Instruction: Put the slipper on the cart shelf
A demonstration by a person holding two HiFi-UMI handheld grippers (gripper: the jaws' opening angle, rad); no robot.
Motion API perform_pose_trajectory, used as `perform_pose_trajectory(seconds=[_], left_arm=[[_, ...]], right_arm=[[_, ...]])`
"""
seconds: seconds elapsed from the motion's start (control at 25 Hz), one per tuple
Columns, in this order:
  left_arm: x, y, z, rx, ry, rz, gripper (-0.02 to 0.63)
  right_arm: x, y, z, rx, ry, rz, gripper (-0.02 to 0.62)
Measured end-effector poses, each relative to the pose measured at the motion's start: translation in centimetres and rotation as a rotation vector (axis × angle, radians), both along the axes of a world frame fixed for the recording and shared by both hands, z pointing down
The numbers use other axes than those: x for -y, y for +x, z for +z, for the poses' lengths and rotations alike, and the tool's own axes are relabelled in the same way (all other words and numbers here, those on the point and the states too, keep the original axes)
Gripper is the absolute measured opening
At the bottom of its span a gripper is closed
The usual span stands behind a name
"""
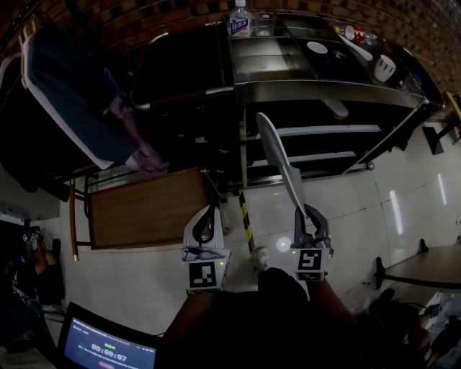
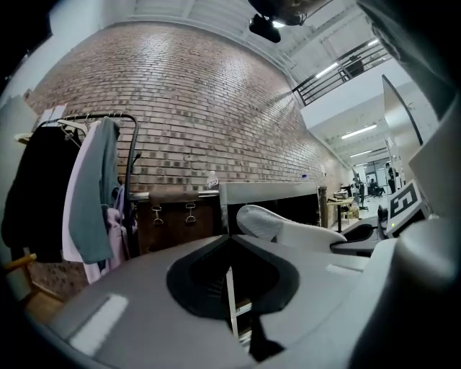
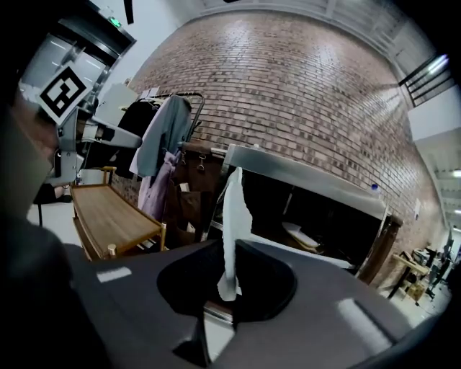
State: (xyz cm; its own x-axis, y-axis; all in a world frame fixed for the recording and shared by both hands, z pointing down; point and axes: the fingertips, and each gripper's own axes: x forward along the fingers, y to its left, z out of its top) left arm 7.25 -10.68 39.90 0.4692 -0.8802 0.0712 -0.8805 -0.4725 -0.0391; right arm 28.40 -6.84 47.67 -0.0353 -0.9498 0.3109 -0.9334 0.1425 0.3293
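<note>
My right gripper (image 1: 303, 214) is shut on the heel end of a white slipper (image 1: 278, 153), held on edge with its toe toward the metal cart (image 1: 324, 92). In the right gripper view the slipper (image 3: 233, 216) stands upright between the jaws, in front of the cart's dark shelves (image 3: 317, 216). A pale flat object (image 3: 303, 235) lies on one of them. My left gripper (image 1: 207, 213) hangs beside it over the floor, its jaws shut with nothing in them. The left gripper view shows the slipper (image 2: 268, 223) off to the right.
A low wooden bench (image 1: 148, 209) stands left of the cart, with a clothes rack of garments (image 1: 79, 101) behind it. On the cart top sit a bottle (image 1: 240, 20) and white dishes (image 1: 385, 68). A yellow-black floor strip (image 1: 245, 220) runs between my grippers. A round table (image 1: 425, 268) is at right.
</note>
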Motion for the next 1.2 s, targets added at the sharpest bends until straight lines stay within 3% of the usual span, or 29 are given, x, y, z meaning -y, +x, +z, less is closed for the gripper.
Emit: perform_pose_trajectory(seconds=[0.24, 0.48, 0.92, 1.2], left_arm=[[2.4, 4.1, -0.2, 0.004, 0.011, -0.013, 0.015], [4.2, 4.5, -1.0, -0.003, -0.001, -0.064, 0.015], [8.5, 3.6, -1.4, 0.053, 0.027, -0.144, 0.015], [8.6, 1.4, -0.7, 0.071, -0.005, -0.216, 0.015]], right_arm=[[3.1, 4.4, 2.0, 0.098, -0.044, 0.011, 0.037], [7.3, 6.1, 2.8, 0.199, -0.091, 0.004, 0.035], [17.9, 6.4, 5.7, 0.620, -0.239, 0.012, 0.035], [24.7, 6.1, 7.7, 0.993, -0.342, 0.023, 0.035]])
